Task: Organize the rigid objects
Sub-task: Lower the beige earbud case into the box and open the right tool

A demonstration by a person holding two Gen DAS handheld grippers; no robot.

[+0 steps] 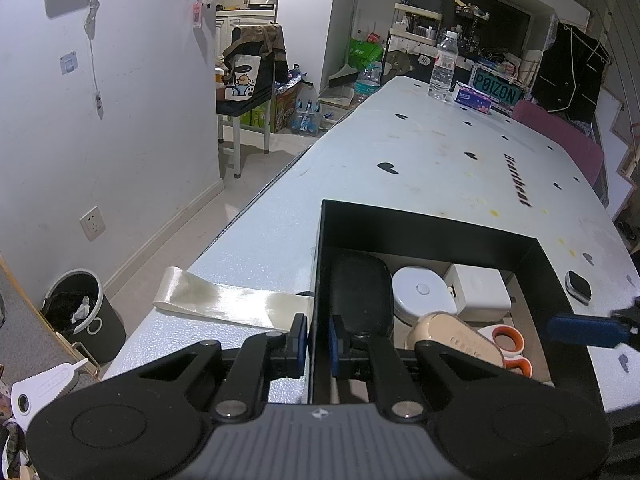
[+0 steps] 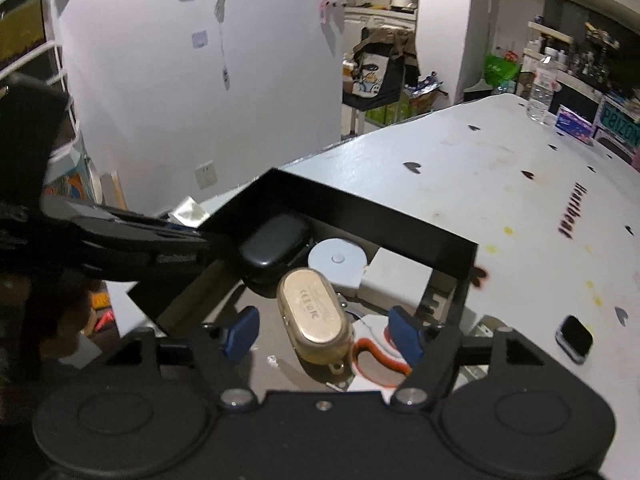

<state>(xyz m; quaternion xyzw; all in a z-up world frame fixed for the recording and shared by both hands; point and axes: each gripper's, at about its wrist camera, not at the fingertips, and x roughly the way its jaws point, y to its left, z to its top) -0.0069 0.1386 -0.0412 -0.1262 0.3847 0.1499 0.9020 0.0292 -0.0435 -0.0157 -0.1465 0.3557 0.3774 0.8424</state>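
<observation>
Left gripper (image 1: 318,340) is clamping the black rectangular box's (image 1: 400,220) left wall at lower centre, while right gripper (image 2: 322,330) is hanging spread wide around, not touching, the beige oval case (image 2: 314,318).

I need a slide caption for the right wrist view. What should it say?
Open right gripper hovers above a beige case in the black box, while the left gripper clamps the box's wall.
</observation>
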